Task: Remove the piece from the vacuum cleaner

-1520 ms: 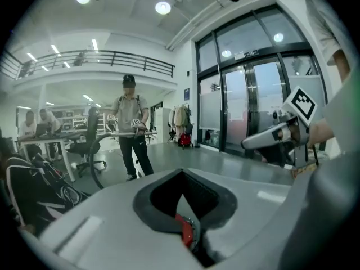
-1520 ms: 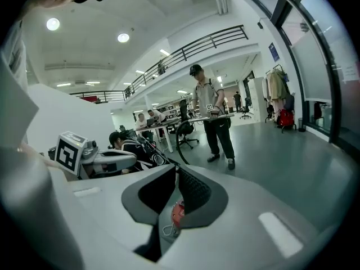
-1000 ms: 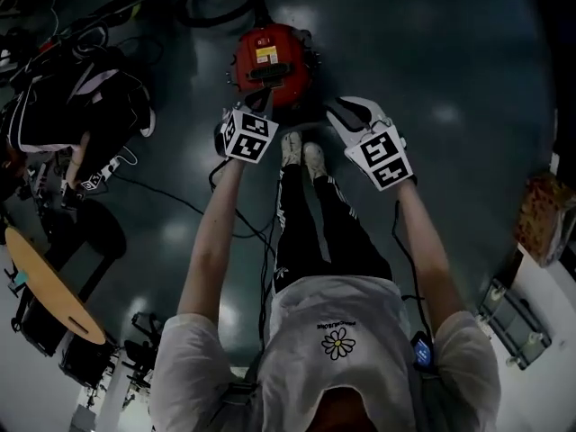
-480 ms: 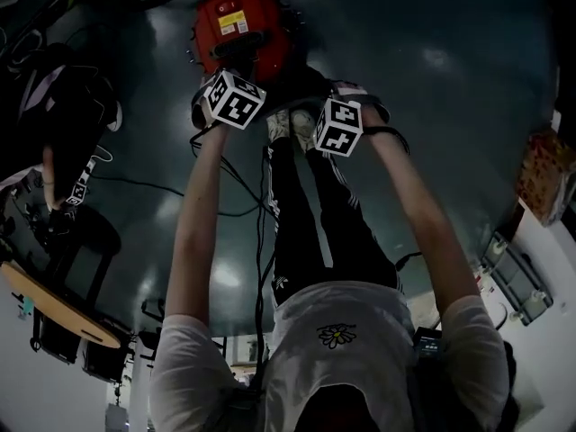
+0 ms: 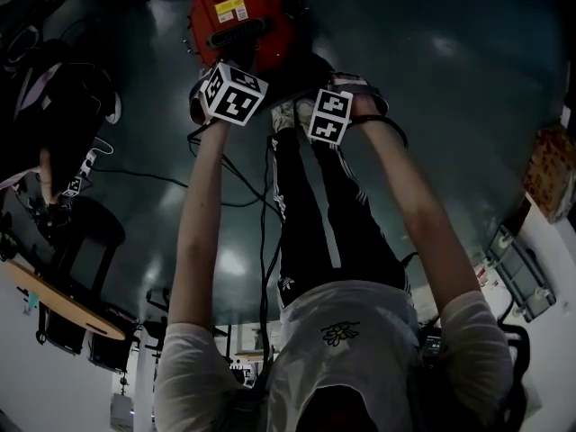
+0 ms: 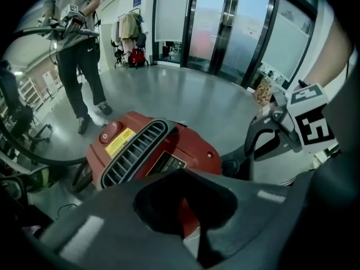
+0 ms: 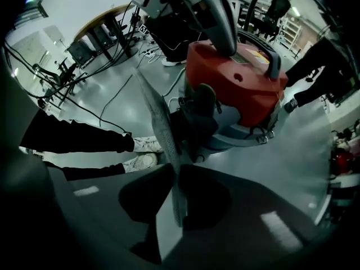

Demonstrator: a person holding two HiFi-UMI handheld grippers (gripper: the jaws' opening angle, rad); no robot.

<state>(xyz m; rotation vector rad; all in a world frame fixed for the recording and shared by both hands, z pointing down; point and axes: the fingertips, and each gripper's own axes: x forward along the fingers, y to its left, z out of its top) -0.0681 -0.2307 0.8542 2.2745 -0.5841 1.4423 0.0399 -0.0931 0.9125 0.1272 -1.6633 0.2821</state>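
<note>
Red vacuum cleaner (image 5: pixel 236 12), one; hand-held grippers, two: left (image 6: pixel 183 179), right (image 7: pixel 175 176) pinching grey strip (image 7: pixel 157 117).

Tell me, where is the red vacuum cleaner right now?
In the head view the red vacuum cleaner sits on the floor at the top, left of centre, just beyond the person's shoes.

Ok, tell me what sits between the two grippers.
The person's white shoes, down on the floor; the head view shows them there.

Vacuum cleaner (image 5: pixel 238 21) partly beyond top edge
</note>
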